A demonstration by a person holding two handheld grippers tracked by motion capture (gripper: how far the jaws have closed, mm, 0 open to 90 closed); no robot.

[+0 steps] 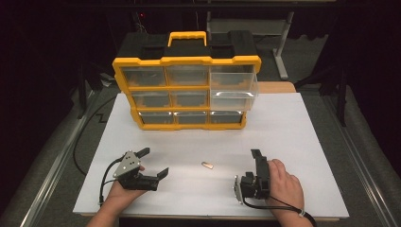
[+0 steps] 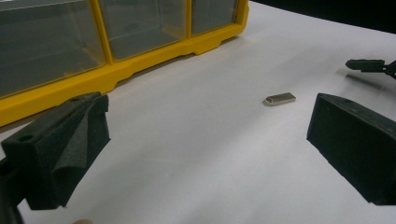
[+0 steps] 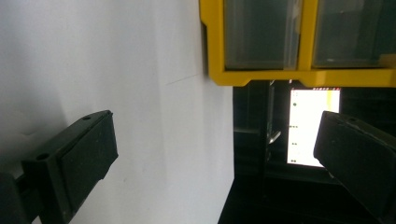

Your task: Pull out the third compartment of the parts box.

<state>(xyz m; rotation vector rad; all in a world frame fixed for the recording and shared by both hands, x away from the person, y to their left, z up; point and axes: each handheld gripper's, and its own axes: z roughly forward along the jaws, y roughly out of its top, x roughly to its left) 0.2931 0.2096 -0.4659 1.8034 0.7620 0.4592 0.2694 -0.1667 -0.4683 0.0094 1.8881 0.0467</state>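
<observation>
1. A small flat metal piece point(image 1: 207, 165), silvery w/ one rounded end, is seen lying flat on the white table top point(image 1: 293, 142), roughly midway btwn the two grippers and touched by neither. In the left gripper view the same piece point(image 2: 279, 99) is seen ahead of the jaws, nearer the right-hand one.
2. The left gripper point(image 1: 153, 163) is held low over the table at the near left; its jaws are spread wide apart, nothing gripped btwn them.
3. The right gripper point(image 1: 246, 165) is held turned on its side at the near right, w/ the hand point(image 1: 283, 184) wrapped around it. Its jaws are wide apart too, nothing btwn them.
4. A yellow organizer case point(image 1: 187, 92) w/ clear drawers is stood upright at the far side of the table, well apart from the piece.
5. One clear drawer point(image 1: 234, 91), at the right, is pulled out fwd of the others. Contents can't be made out.
</observation>
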